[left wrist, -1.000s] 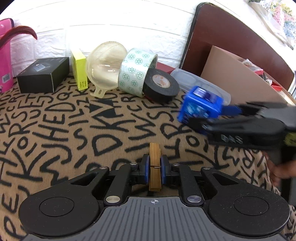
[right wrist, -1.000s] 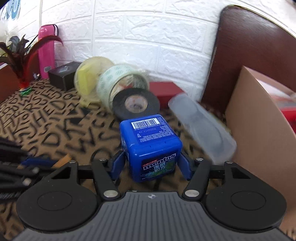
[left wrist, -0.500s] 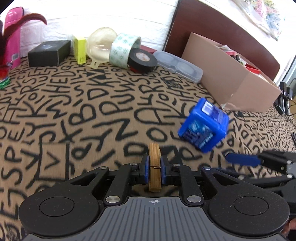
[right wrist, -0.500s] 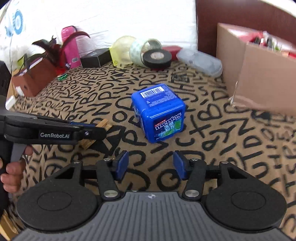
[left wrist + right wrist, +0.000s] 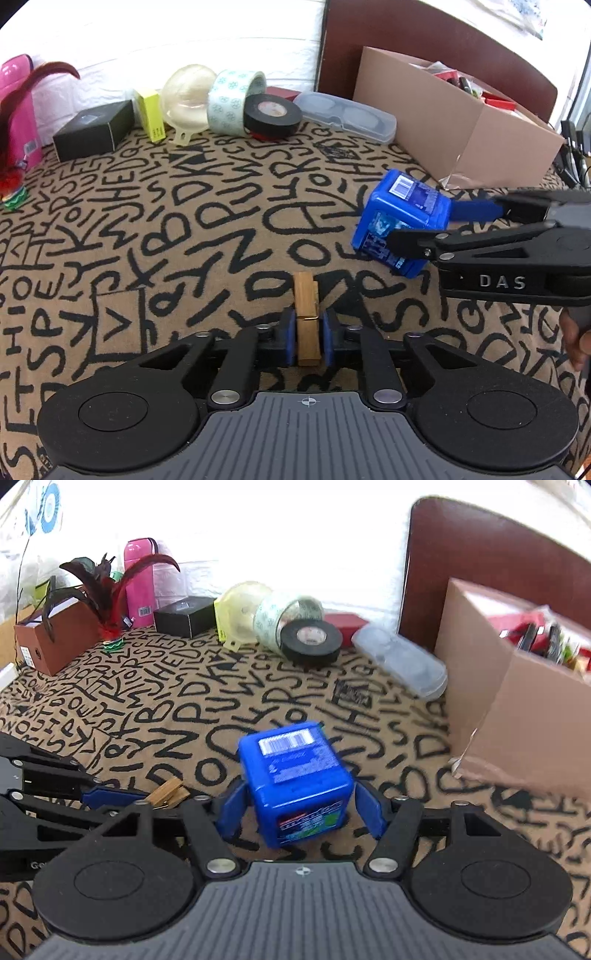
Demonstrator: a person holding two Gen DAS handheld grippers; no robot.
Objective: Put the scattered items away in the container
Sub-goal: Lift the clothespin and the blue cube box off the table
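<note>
My left gripper [image 5: 307, 335] is shut on a wooden clothespin [image 5: 306, 317], held low over the patterned cloth; the clothespin also shows in the right wrist view [image 5: 168, 793]. A blue Mentos box [image 5: 293, 781] stands on the cloth between the open fingers of my right gripper [image 5: 300, 812], with small gaps on both sides. In the left wrist view the box [image 5: 400, 221] sits between the right gripper's fingers [image 5: 476, 210]. The cardboard box container [image 5: 517, 701] stands at the right, holding several items.
Along the back wall lie a black tape roll [image 5: 310, 638], a patterned tape roll [image 5: 280, 620], a clear glasses case [image 5: 400, 661], a yellow funnel [image 5: 184, 99], a black box [image 5: 92, 129] and a pink bottle [image 5: 140, 579]. A brown chair back [image 5: 498, 554] rises behind the container.
One second ago my right gripper held the blue box near the tape rolls. It pulled back and the box stood free. Now the open fingers are around it again. The left gripper keeps the clothespin.
</note>
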